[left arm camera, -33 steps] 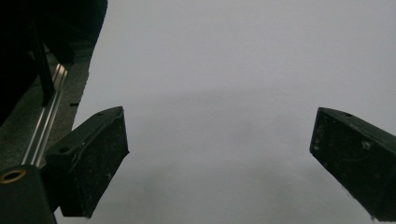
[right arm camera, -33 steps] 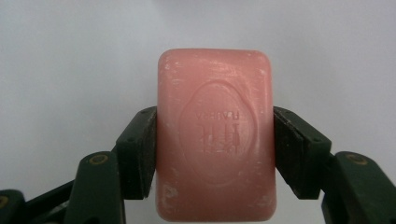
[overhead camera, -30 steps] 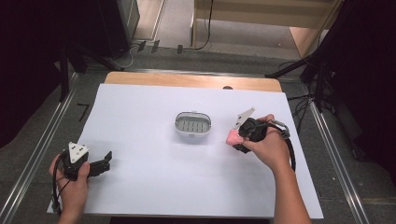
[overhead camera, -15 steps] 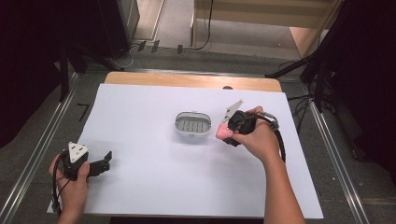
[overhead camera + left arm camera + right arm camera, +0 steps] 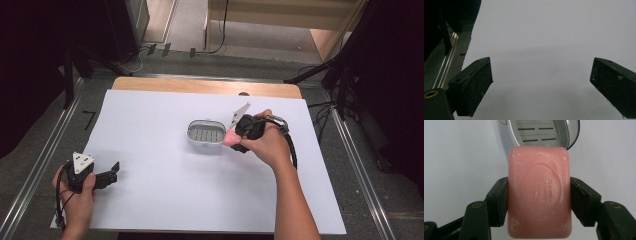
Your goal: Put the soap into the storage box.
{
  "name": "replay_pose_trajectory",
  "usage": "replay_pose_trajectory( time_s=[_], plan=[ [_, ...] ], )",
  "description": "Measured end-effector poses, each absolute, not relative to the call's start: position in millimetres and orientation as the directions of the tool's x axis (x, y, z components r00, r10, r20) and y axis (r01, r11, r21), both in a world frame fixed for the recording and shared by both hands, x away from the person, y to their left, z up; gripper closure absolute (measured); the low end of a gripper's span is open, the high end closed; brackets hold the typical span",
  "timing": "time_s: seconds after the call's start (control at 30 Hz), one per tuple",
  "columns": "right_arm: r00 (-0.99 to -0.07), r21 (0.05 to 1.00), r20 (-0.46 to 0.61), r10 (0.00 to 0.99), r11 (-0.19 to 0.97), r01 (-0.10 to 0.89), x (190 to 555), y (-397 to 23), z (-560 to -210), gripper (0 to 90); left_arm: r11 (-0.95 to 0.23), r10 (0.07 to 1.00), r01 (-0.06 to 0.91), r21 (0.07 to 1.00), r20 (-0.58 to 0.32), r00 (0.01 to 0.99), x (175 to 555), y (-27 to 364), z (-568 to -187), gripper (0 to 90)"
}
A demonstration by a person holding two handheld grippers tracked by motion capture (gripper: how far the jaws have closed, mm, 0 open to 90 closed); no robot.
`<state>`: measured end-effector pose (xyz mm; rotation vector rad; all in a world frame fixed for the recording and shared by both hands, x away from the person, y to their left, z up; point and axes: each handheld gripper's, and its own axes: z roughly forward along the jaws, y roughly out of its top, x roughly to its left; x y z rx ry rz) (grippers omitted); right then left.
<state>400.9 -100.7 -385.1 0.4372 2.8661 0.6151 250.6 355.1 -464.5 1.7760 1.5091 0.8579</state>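
One pink soap bar (image 5: 539,192) is pinched between the jaws of the right hand-held gripper (image 5: 239,134), just beside the right rim of one grey soap dish (image 5: 206,135). The left hand-held gripper (image 5: 102,176), jaws spread, rests at the near-left. White-covered worktop (image 5: 165,200); grey floor, dark surroundings.

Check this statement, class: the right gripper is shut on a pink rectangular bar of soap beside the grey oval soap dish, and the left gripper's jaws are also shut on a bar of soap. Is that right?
Not quite. The left gripper holds nothing: the left gripper view shows its jaws wide apart over the bare white table. The rest stands: the right gripper is shut on the pink rectangular bar of soap beside the grey oval soap dish.
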Motion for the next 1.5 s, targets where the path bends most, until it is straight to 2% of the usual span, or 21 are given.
replay_pose_trajectory(
  time_s=[1.5],
  plan=[
    [-0.976,0.415,-0.106,0.191,0.9,0.131,437,-17,-381,38.9,-0.115,0.991,0.574,0.81,0.053,0.123,251,357,-464,4.8]
  ],
)
